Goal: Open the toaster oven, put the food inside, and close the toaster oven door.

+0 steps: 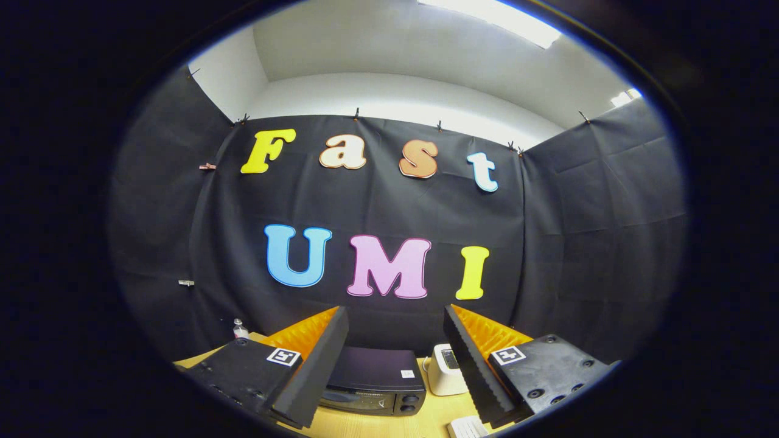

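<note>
— Gripper [395,340] up high, fingers spread wide, nothing between them. Aimed mostly at the booth wall rather than down at the work.

— And the toaster oven?

— Toaster oven [374,380] low between the two fingers and beyond them, sitting on the counter [389,423] toward its back edge, near the wall. Dark top in plain sight, knobs on the front's right side. Front mostly cut off, so no telling for certain whether the door is shut or ajar; looks shut from the little that shows.

— Food anywhere?

— Can't make out any. Could be down out of sight, could be inside already. A shut door with the gripper raised fits either an approach before opening or a pull-back after closing. No calling the step from this alone.

— So what does any move here call for?

— Tilting down and coming closer, whichever stage it is, just to bring the door front and its handle into sight.

— Anything around it?

— White appliance [445,370] just right of the oven, close beside it, partly hidden by the right finger. Something white and ribbed [467,427] at the counter's near edge, too cropped to name. Small bottle [240,329] off at the far left corner, well apart.

— Obstacles?

— White appliance crowds the oven's right side; worth minding on the way in. Space ahead of the oven front otherwise hard to judge.
</note>
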